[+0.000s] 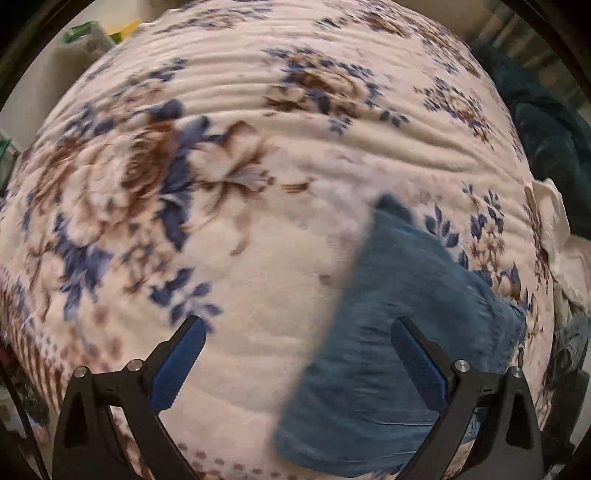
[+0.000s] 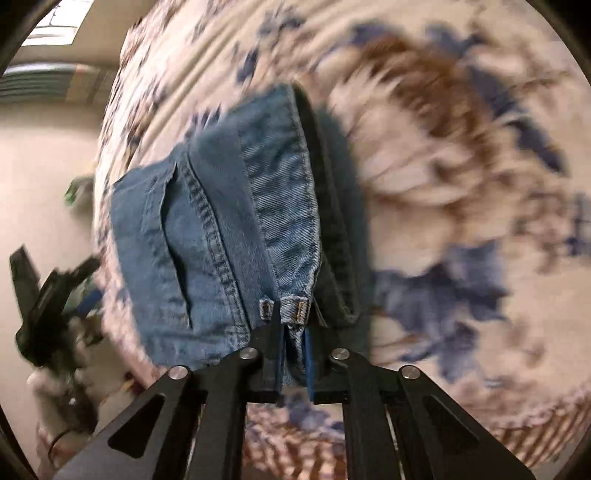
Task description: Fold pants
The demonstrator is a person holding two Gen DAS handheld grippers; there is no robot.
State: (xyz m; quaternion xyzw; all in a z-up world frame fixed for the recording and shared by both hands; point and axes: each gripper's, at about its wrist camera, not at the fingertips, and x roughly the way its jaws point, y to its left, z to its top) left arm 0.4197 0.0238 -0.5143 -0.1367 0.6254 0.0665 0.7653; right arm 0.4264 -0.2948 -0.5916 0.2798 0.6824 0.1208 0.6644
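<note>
Blue denim pants (image 1: 388,332) lie on a floral blanket (image 1: 258,129) that covers the bed. My left gripper (image 1: 298,321) hangs over them, jaws wide open. Its right finger (image 1: 417,350) is above the denim and its left finger (image 1: 181,358) is above bare blanket; nothing is gripped. In the right wrist view, my right gripper (image 2: 293,328) is shut on the waistband of the pants (image 2: 221,221), next to two belt loops (image 2: 295,308). The denim runs away from the fingers across the blanket (image 2: 443,184), folded double with the seam up.
A dark teal cloth (image 1: 546,140) and a white cloth (image 1: 554,214) lie past the bed's right edge. Green and yellow items (image 1: 92,31) sit beyond the far left corner. A black device (image 2: 44,295) hangs over the beige floor (image 2: 37,166) off the bed's side.
</note>
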